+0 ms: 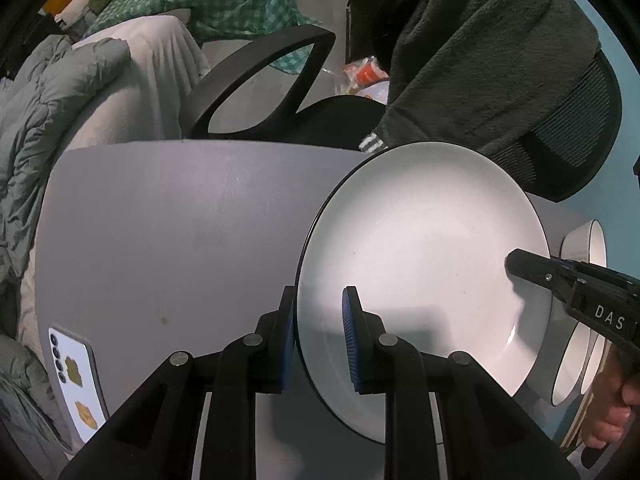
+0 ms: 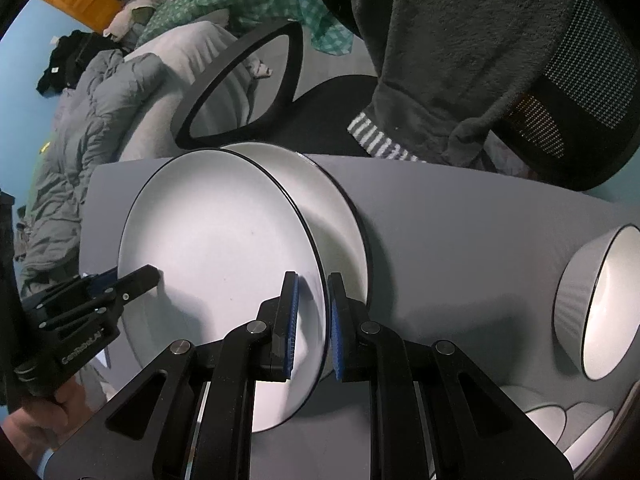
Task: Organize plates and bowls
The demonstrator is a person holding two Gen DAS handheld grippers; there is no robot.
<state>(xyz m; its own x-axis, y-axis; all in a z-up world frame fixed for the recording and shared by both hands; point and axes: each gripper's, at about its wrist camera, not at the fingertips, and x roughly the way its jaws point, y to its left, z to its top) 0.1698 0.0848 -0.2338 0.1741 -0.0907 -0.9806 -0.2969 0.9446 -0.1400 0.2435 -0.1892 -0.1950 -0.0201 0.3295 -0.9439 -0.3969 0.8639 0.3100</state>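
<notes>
Blue ribbed pads on black linkage arms, nearest each lens: left tool (image 1: 320,336) and right tool (image 2: 311,324), both narrowed onto opposite edges of one plate (image 1: 420,264), rim between the pads.

Item, plate: round, shallow, glossy white glaze, thin black rim line. Carried tilted between both tools above the grey tabletop (image 1: 180,220). In the right wrist view it sits directly over a second plate (image 2: 340,216) of the same pattern lying flat on the tabletop.

Item, bowl (image 2: 596,304): white, black-rimmed, ribbed outer wall, well apart on the right. More white rims show at that view's lower right corner, too cropped to identify.

Item, phone (image 1: 76,376): white back, lying flat near the left edge.

Step judged: stacking the held plate onto the lying one. Next move likely calls for levelling, centring rim over rim, lowering gently and opening both tools together; glazed surfaces may slide or clink.
</notes>
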